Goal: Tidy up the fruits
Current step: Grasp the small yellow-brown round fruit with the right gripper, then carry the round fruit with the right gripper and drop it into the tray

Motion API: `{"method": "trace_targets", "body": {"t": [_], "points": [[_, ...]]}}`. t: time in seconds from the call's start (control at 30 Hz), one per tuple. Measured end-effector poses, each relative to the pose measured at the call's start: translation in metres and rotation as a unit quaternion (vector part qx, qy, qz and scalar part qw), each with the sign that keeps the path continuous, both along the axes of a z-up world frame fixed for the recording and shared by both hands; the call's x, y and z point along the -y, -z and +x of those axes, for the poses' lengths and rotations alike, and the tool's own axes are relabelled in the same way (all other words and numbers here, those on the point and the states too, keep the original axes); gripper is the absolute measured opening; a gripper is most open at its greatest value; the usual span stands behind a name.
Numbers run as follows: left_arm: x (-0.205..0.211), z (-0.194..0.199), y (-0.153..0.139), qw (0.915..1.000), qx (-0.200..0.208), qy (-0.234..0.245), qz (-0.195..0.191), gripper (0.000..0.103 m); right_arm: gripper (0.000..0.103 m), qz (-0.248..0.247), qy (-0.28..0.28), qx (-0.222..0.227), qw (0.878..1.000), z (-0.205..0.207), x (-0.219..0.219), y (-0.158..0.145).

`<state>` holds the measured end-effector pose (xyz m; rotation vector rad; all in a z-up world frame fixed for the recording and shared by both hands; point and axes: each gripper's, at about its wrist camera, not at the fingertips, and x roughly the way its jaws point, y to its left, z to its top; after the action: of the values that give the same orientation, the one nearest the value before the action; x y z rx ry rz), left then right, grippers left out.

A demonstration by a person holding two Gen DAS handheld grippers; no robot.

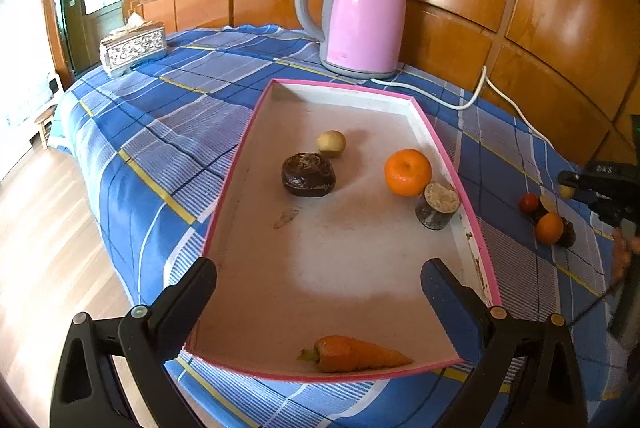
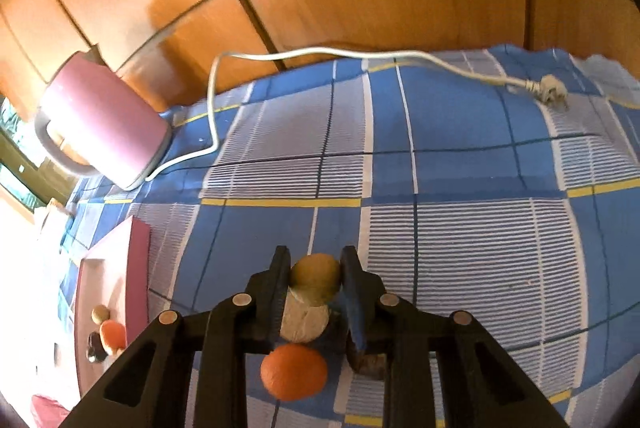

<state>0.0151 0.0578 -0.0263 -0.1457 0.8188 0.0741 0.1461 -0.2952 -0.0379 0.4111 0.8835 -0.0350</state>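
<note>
Tabletop [image 1: 132, 131] under a blue plaid cloth carries everything. Biggest on it: pink kettle [image 1: 360, 7] at the back w/ its white cord [image 2: 304, 53] trailing across the cloth, plug lying loose. Tissue box [image 1: 134, 45] sits far back by the tabletop's edge.

Pink-rimmed tray [image 1: 232, 179] is the sorting spot, and it's partly filled: carrot [image 1: 356, 354] at the near rim, dark brown fruit [image 1: 308, 175] mid-tray, orange [image 1: 408, 171] touching a cut-topped dark piece [image 1: 438, 205] by the rim, small yellowish fruit [image 1: 331, 143] further back. So approx half done, judging by the count.

Left tongs [image 1: 320, 292] hang spread wide over the tray's near end, nothing between them.

Right tongs [image 2: 316, 280] are off the tray, over the leftover pile, pinching a small yellow-green round fruit [image 2: 314, 282]. Can't tell if it's lifted clear yet; a pale cut-faced piece [image 2: 304, 324] sits right under it.

Still on the cloth: 2nd orange [image 2: 294, 372], the pale piece, a dark lump [image 2: 370, 362] beside it, plus a small red fruit [image 1: 529, 203] seen from the left view. Those, and the one now gripped, remain to go to the tray.
</note>
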Motion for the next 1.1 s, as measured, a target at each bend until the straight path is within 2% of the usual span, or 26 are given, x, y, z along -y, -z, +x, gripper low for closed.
{"method": "trace_targets", "body": {"t": [0.23,0.53,0.8,0.9,1.1], "points": [[-0.005,-0.006,-0.004,0.9999,0.005,-0.015,-0.001,0.103,0.026,-0.017,-0.029,0.026,0.999,-0.025,-0.016,-0.011],[-0.011,-0.008,-0.009,0.9996,0.007,-0.027,-0.009,0.103,0.026,-0.003,-0.096,0.036,0.995,-0.055,-0.051,-0.014],[-0.027,-0.008,-0.011,0.9982,0.012,-0.057,-0.013,0.103,0.026,0.016,-0.202,0.039,0.978,-0.067,-0.114,-0.018],[-0.035,-0.006,-0.010,0.9975,0.008,-0.069,-0.014,0.103,0.026,0.039,-0.235,0.035,0.971,-0.065,-0.139,-0.019],[-0.045,-0.002,-0.004,0.9964,0.000,-0.084,-0.017,0.103,0.027,0.081,-0.268,0.024,0.960,-0.058,-0.178,-0.016]]}}
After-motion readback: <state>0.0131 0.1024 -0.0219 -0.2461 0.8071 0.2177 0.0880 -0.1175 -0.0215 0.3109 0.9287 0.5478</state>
